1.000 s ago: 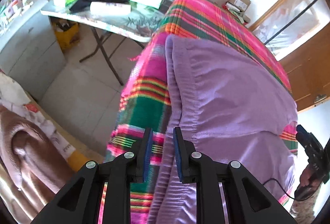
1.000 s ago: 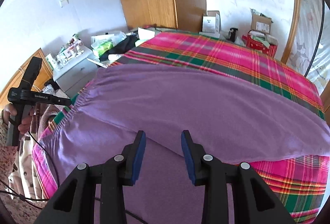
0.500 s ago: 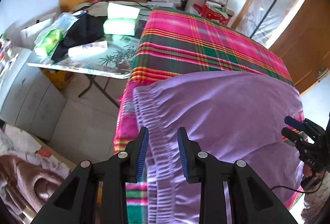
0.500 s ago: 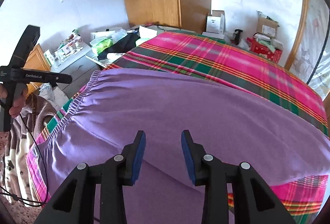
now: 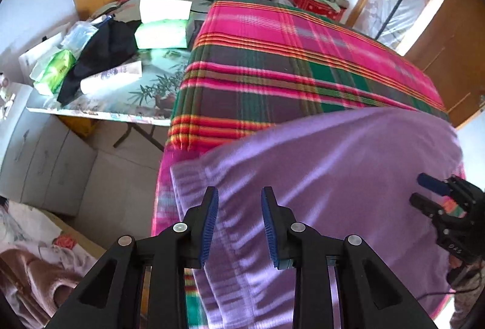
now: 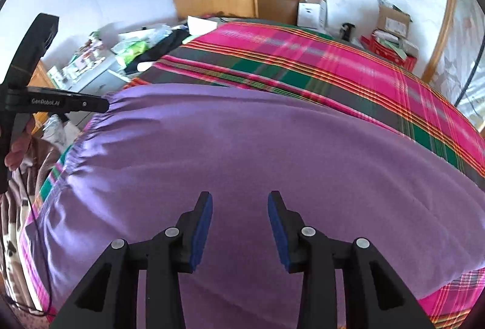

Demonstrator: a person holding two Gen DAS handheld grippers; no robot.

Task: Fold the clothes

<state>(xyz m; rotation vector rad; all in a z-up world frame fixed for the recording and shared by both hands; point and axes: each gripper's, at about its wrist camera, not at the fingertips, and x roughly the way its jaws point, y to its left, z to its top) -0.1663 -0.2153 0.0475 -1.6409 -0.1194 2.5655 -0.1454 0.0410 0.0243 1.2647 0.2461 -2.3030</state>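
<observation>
In the left wrist view, the left gripper sits at the bottom centre of the frame, its two black fingers lined with ribbed blue pads. The jaws stand partly apart with nothing between them. They hang over the gathered waistband of a pair of purple trousers, which fills the lower right of the frame.

In the right wrist view, the right gripper is also at bottom centre, its jaws parting a little wider and empty, above the broad flat middle of the same trousers.

The trousers lie spread on a bed covered by a plaid blanket in pink, green and dark stripes. The cloth looks soft, thin and smooth, with an elastic ruffle along the waistband and a few shallow creases.

Likely risks: over flat cloth, the right jaws may skid and catch nothing, or pinch the blanket beneath along with the trousers. The left jaws may nip only the top layer of the waistband, so the fold comes out uneven. The near edge hangs close to the bed's side, so a careless pull could drag the garment off.

A cluttered folding table stands in the upper left.
</observation>
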